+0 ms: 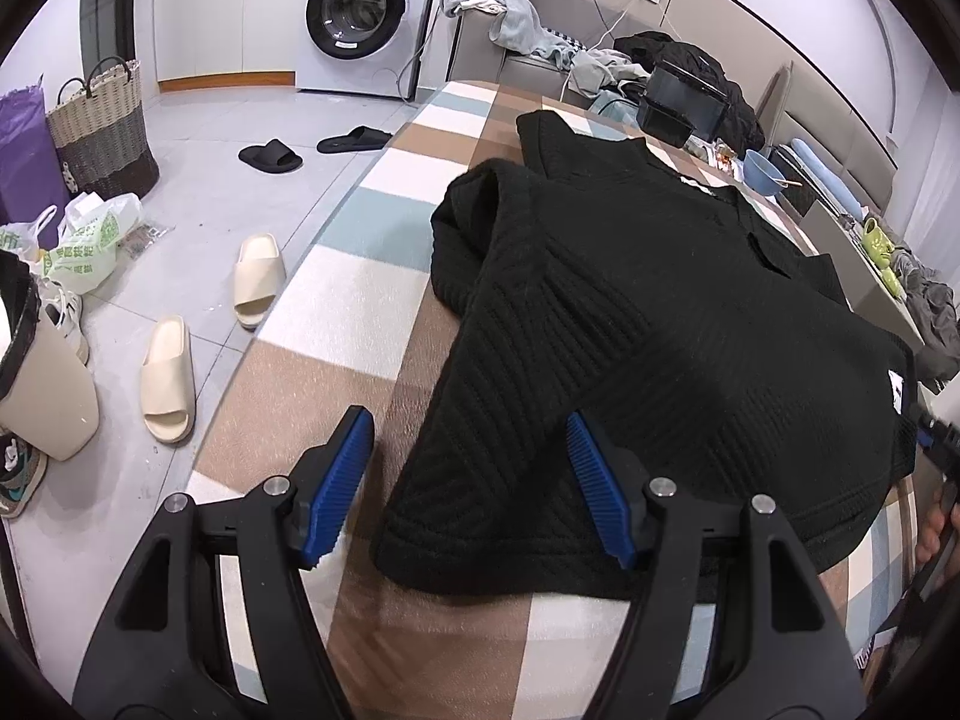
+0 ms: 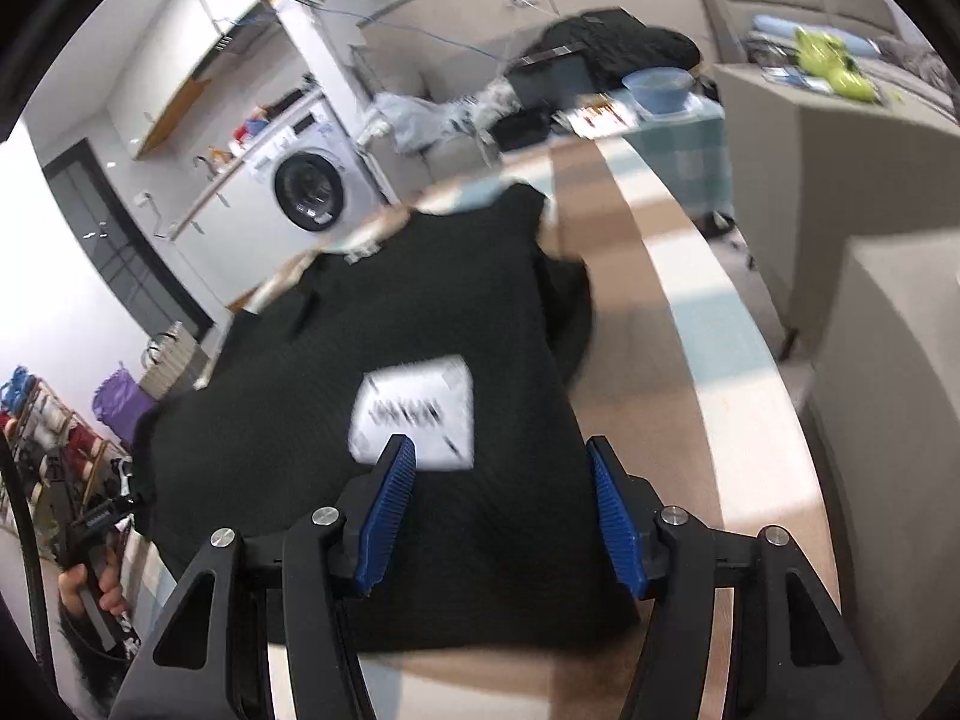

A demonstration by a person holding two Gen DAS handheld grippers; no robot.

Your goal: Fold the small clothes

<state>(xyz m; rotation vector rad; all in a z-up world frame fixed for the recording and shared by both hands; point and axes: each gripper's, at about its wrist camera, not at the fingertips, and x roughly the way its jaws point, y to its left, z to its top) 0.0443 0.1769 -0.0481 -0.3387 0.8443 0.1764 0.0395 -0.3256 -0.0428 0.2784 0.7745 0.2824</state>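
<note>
Black ribbed sweater (image 1: 630, 312) spread on checked table (image 1: 360, 312), one sleeve folded over. Left tool (image 1: 468, 480) released, jaws apart above the hem. Right tool (image 2: 501, 510) also released, not gripping the sweater.

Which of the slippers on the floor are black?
The far pair near the washing machine: black slippers and. The nearer pair is cream.

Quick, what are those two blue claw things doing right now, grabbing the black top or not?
Left gripper: jaws open over the black top, gripping nothing.
Right gripper: jaws open above the same top, gripping nothing.
</note>
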